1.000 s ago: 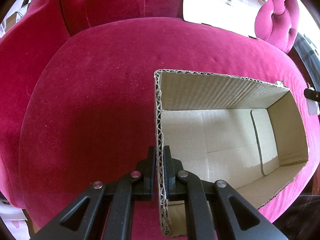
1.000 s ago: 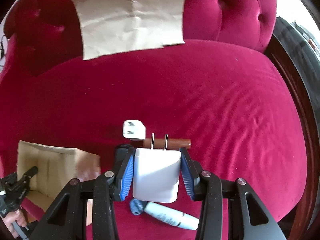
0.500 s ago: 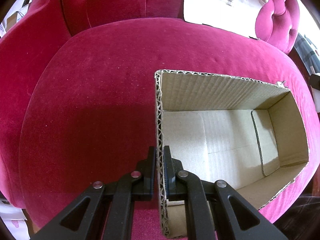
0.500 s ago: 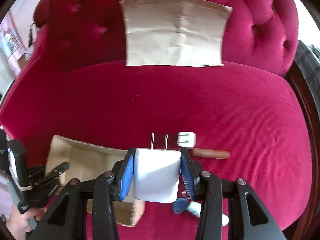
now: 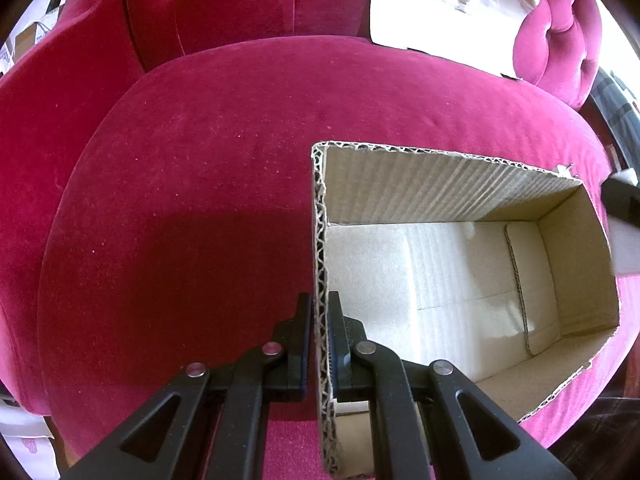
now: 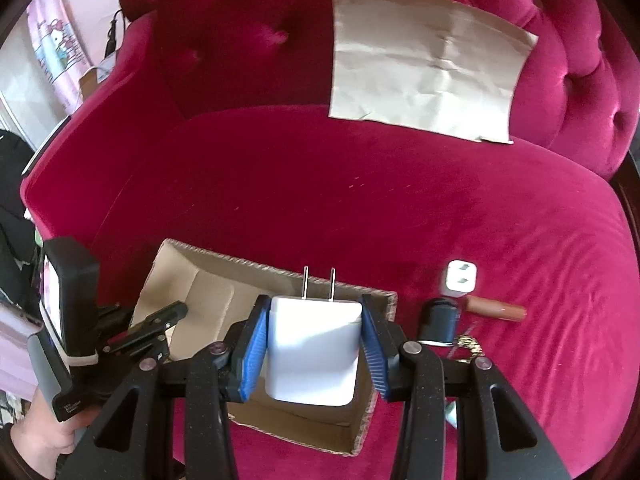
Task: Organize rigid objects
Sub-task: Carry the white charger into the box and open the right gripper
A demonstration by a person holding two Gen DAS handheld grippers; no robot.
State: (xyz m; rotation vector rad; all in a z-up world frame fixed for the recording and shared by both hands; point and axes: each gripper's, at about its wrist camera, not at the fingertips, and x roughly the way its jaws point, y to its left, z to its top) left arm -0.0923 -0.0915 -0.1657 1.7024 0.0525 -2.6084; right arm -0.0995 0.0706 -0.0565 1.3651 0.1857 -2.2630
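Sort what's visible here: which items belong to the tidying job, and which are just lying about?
In the job:
- white charger, in the right claw
- cardboard box, wall pinched by the left claw
- small white plug
- brown stick

Lying about:
- brown paper sheet
- red sofa

You will find no text that can be read here. The pale print on the base of your left-hand gripper's black body [image 6: 70, 407] is too small to make out. The pink cartoon hanging [image 6: 54, 46] by the wall carries blurred lettering only.
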